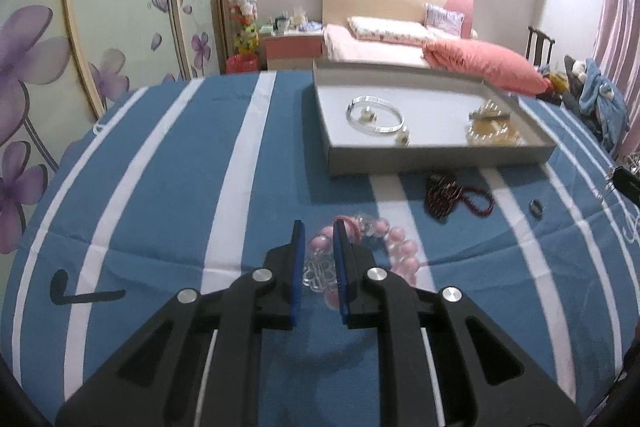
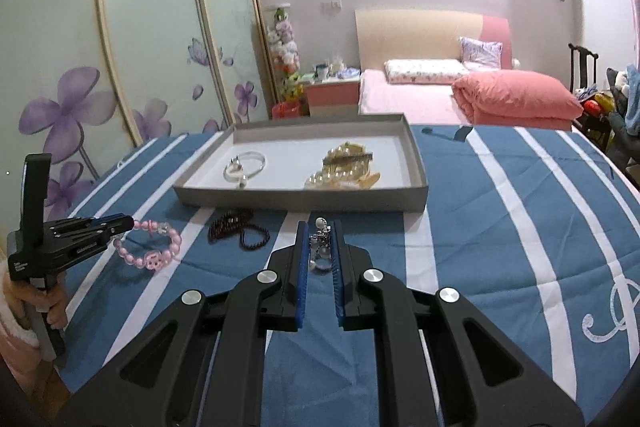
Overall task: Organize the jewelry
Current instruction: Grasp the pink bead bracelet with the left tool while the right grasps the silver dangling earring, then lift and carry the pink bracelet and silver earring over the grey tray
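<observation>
Left gripper (image 1: pixel 318 227) black plastic with blue pad strips, jaws apart, straddling one side of the pink bead bracelet (image 1: pixel 394 247) – round glossy pink beads plus a clear faceted flower charm – lying on the blue cloth (image 1: pixel 180 187) with white stripes. Can't tell if the pads touch the beads. Right gripper (image 2: pixel 320 227) same build, jaws narrowly parted around a small silvery charm piece (image 2: pixel 321 241) with a pearl-like bead on top; cannot tell if it's clamped. Shallow grey cardboard tray (image 2: pixel 300 201), rectangular, white inside, sits further back on the cloth. In it: thin clear bangle (image 1: pixel 374 115) with small pearly earrings beside it, and a heap of cream pearl strands (image 2: pixel 344 171) with a gold-tone clip on top. Between tray and grippers, dark red fine-bead strand (image 1: pixel 452 197) bunched in loops on the cloth. Small dark ring (image 1: pixel 536 207) lies to its right, apart. Soft fabric surface, slightly wrinkled
</observation>
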Tool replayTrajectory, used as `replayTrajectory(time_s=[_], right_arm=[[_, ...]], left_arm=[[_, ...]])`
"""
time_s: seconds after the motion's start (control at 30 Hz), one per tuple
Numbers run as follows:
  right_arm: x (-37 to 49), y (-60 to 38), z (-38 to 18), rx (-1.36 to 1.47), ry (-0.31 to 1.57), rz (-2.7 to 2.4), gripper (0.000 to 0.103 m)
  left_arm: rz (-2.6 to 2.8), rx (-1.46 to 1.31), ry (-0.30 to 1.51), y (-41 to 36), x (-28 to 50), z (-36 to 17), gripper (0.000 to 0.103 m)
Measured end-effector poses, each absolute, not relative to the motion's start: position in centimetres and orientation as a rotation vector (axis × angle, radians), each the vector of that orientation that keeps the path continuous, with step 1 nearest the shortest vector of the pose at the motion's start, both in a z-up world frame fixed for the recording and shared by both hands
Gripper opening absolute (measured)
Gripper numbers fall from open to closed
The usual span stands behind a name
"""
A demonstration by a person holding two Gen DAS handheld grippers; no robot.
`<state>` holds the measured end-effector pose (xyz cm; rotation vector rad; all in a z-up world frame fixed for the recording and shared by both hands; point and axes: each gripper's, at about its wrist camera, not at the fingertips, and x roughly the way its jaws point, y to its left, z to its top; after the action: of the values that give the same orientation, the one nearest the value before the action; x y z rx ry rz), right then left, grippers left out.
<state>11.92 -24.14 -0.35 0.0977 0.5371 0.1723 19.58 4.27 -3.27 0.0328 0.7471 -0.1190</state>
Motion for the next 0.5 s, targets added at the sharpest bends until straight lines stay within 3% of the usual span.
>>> replayTrajectory(time_s=[0.13,0.17,0.37,0.5], right_arm=[[11.6,-24.1,0.2,0.101,0.487,0.171,0.012],[11.5,-24.0,0.3,0.104,0.475,0.173,0.012],[11.9,-23.8,0.4,0.114,0.463,0.182,0.012],[11.7,-23.3,0.2,0.096,0.465,0.19,0.012]], left_arm=[[-0.129,0.02,0.682,3.8,18.9,-1.8,0.014],[-0.135,0.019,0.657,3.6,18.6,-1.3,0.002],[-0.15,0.04,0.554,2.2,17.3,1.1,0.002],[-0.151,0.037,0.624,2.4,18.4,0.4,0.005]])
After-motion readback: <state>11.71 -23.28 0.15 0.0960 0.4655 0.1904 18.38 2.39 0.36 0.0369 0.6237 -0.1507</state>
